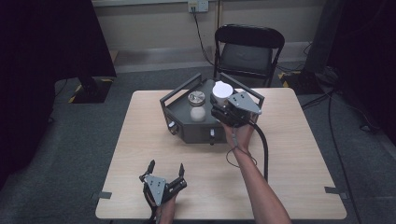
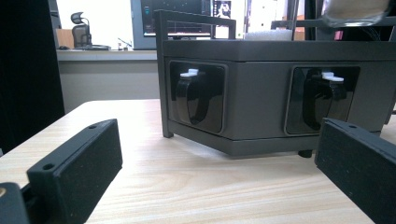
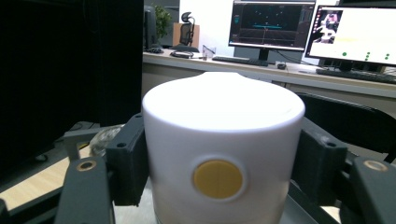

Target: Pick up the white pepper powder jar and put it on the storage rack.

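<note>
A white cylindrical container (image 1: 222,89) with a yellow disc on its side is pinched between the right tongs (image 1: 219,105) above the far right part of a dark grey hexagonal tray (image 1: 187,128) that stands near the far edge of the light wooden desk (image 1: 140,140). Inside the tray, just left of the container, sit a glass jar with a metal lid (image 1: 196,98) and a white-topped jar (image 1: 198,113) nearer the person. The tray's raised rail (image 1: 180,89) runs along its left side, and black knobs with white tabs (image 2: 192,95) are set in its front walls. A black folding chair (image 1: 247,51) stands behind the desk. The right forearm reaches forward from the near edge, the hand wrapped around the tool behind the tray, its cable (image 1: 265,154) looping back over the desk. The left tongs (image 1: 165,171) rest low at the near left of the desk, jaws spread wide with nothing between them, pointed toward the tray's front and well apart from it.
</note>
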